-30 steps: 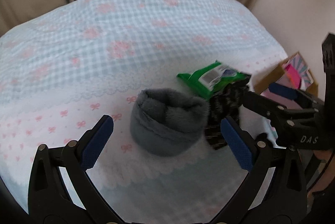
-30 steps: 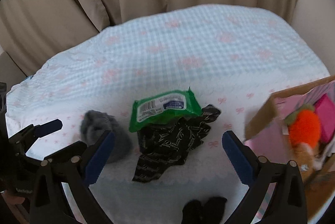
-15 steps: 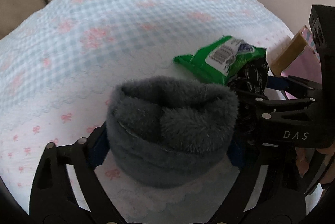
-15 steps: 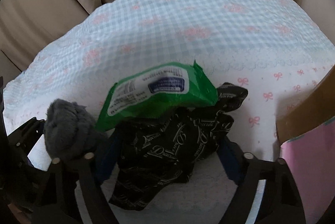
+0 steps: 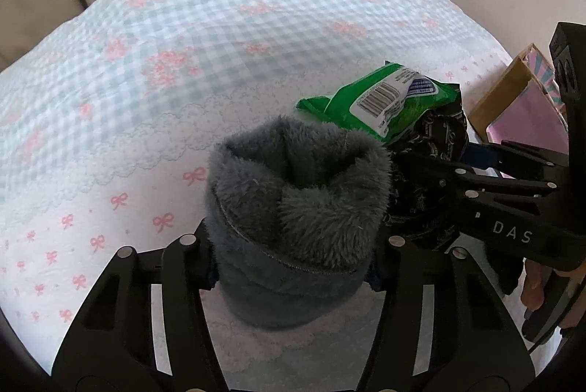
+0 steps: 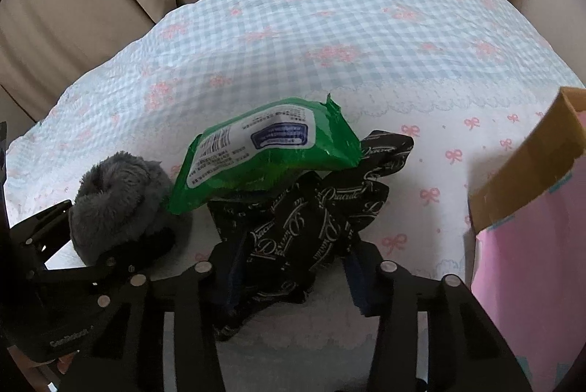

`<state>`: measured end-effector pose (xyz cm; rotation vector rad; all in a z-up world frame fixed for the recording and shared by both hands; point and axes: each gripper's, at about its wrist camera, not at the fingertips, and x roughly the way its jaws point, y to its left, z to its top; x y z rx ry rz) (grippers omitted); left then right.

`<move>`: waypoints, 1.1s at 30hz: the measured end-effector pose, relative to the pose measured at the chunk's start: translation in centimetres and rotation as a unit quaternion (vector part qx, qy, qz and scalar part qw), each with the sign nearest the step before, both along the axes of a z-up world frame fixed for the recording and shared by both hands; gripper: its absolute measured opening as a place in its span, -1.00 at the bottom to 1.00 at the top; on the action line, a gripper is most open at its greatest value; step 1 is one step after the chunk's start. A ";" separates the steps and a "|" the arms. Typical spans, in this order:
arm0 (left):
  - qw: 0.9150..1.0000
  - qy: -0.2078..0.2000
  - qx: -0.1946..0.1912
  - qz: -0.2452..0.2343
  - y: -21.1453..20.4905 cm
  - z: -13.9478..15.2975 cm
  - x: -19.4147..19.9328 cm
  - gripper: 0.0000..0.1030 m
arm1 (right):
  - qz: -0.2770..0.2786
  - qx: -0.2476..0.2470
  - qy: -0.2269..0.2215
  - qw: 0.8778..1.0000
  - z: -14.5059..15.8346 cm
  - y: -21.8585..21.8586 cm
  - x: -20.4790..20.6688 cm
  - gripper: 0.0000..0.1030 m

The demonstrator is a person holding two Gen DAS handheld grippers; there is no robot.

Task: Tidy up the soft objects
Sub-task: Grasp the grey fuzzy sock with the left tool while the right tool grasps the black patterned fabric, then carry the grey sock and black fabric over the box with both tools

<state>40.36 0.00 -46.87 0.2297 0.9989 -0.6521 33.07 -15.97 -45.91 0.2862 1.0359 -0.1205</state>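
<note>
Two grippers, one fuzzy grey roll, one black printed cloth, one green pack, one box are counted. Nearest, the left gripper (image 5: 293,267) is seen closing on the roll (image 5: 296,216), squeezed between its jaws, open end up. The right gripper (image 6: 293,278) is closing on the cloth (image 6: 304,223), bunched between its jaws. Beyond, the pack (image 6: 263,150) rests on the cloth, long axis crosswise. The box (image 6: 527,157) stands at right on the bedspread (image 6: 329,37).
</note>
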 end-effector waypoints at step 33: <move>0.994 -0.051 -0.059 0.082 4.0 28.6 -12.5 0.01 | -0.016 -0.002 -0.104 0.994 28.1 0.0 -12.8 -0.21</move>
